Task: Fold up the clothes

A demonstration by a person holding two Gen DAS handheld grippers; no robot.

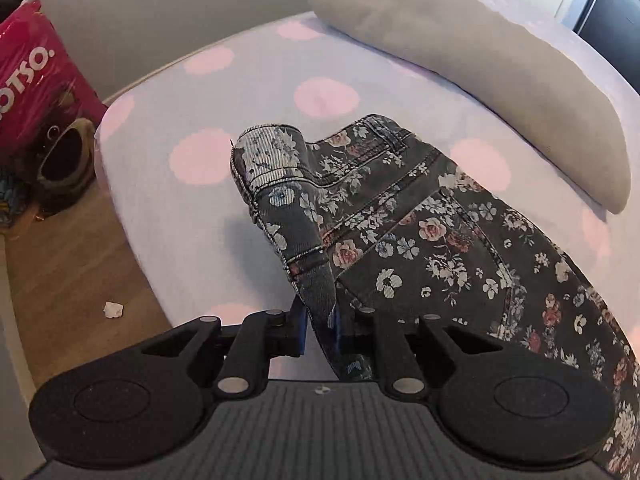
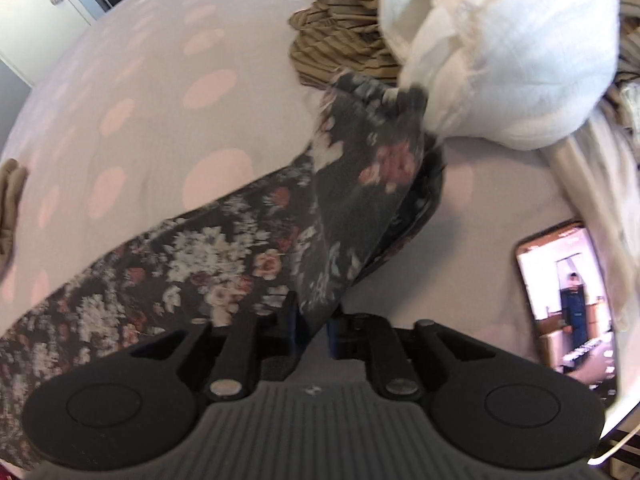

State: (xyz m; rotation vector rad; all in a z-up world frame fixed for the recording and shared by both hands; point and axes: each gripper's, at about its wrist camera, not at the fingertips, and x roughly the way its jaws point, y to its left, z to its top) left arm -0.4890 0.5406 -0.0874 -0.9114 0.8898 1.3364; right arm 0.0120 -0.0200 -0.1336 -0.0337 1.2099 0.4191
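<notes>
Dark floral jeans (image 1: 420, 216) lie across a bed with a white, pink-dotted sheet (image 1: 192, 92). My left gripper (image 1: 320, 332) is shut on the waistband end, which stands up in a fold showing the pale inside of the denim. In the right wrist view the same floral jeans (image 2: 208, 256) stretch away to the left. My right gripper (image 2: 316, 324) is shut on the leg end, which rises between the fingers and is slightly blurred.
A folded beige garment (image 1: 472, 68) lies at the far side of the bed. A white garment (image 2: 516, 48) and a striped tan cloth (image 2: 340, 28) are piled ahead of the right gripper. A lit phone (image 2: 568, 304) rests on the sheet. A pink bag (image 1: 36, 76) and a slipper (image 1: 64, 160) sit on the wooden floor.
</notes>
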